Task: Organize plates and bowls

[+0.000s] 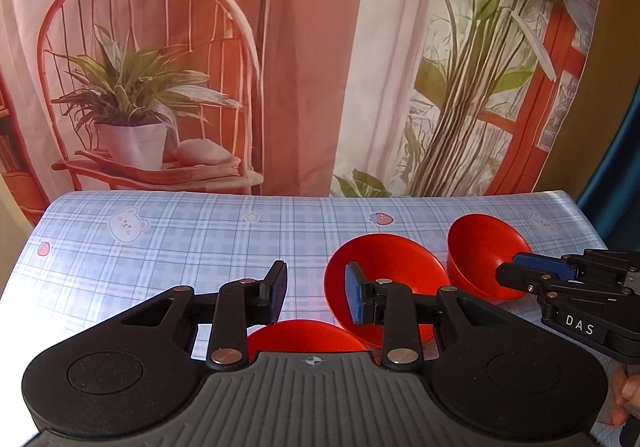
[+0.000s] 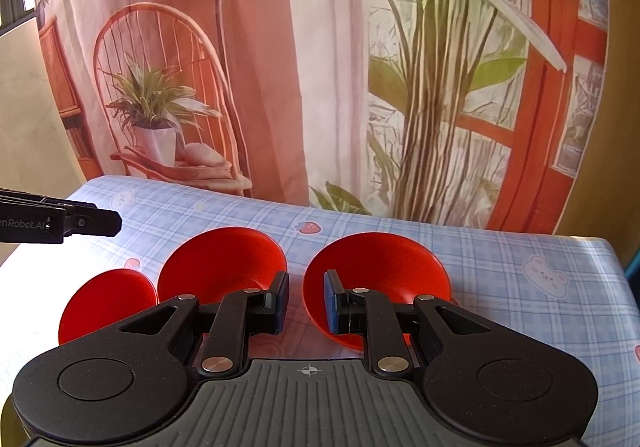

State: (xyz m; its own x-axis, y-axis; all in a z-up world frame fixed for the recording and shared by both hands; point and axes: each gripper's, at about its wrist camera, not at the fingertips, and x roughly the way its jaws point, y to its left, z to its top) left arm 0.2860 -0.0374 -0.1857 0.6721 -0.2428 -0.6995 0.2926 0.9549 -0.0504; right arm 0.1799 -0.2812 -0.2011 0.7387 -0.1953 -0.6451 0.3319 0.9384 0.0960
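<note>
Three red bowls stand on the tabletop (image 2: 520, 267), which is covered with a pale blue checked cloth. In the right wrist view the right bowl (image 2: 376, 267) sits just ahead of the right tongs (image 2: 307, 297), the middle bowl (image 2: 222, 259) is just beside it to the left with a narrow strip of cloth between them, and the small bowl (image 2: 106, 299) lies at the left, touching or nearly touching the middle one; I cannot tell which. All three look like thin, smooth plastic with a flared wall, so I judge them light, stiff and rather slippery, not fragile. A flat pad will slide on the sloped wall, therefore the best place to take hold is the rim, one finger inside and one outside. They seem to be shaped so that one can nest in another, probably the small one in a larger one. The right tongs are partly open with nothing between the pads, over the gap between the right and middle bowls. In the left wrist view the left tongs (image 1: 316, 295) are also partly open and empty, their right finger in front of the middle bowl (image 1: 396, 267), with the small bowl (image 1: 304, 335) just below them. No plates are visible.
</note>
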